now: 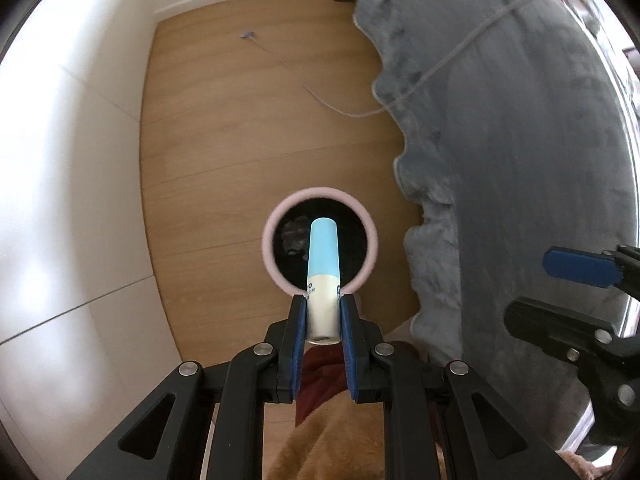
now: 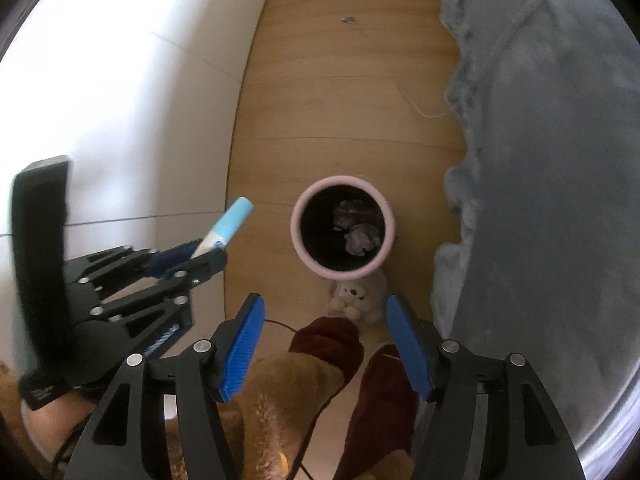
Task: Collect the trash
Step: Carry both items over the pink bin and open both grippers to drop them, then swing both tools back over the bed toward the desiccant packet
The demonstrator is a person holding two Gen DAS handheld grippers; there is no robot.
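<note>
My left gripper (image 1: 323, 302) is shut on a slim white tube with a light-blue cap (image 1: 323, 264), which points down over the pink-rimmed bin (image 1: 276, 216) on the wooden floor. From the right wrist view the same tube (image 2: 228, 224) sticks out of the left gripper (image 2: 208, 249) to the left of the bin (image 2: 298, 236). Crumpled paper (image 2: 358, 226) lies inside the bin. My right gripper (image 2: 322, 312) stands open above the floor near the bin, with nothing between its blue pads (image 2: 244, 344).
A grey plush blanket (image 1: 500, 160) hangs over the bed edge on the right. White wall panels (image 1: 80, 160) close the left side. A thin cord (image 1: 332, 106) lies on the floor. A small plush toy (image 2: 356, 298) sits by the bin, near a person's dark-red slippers (image 2: 328, 340).
</note>
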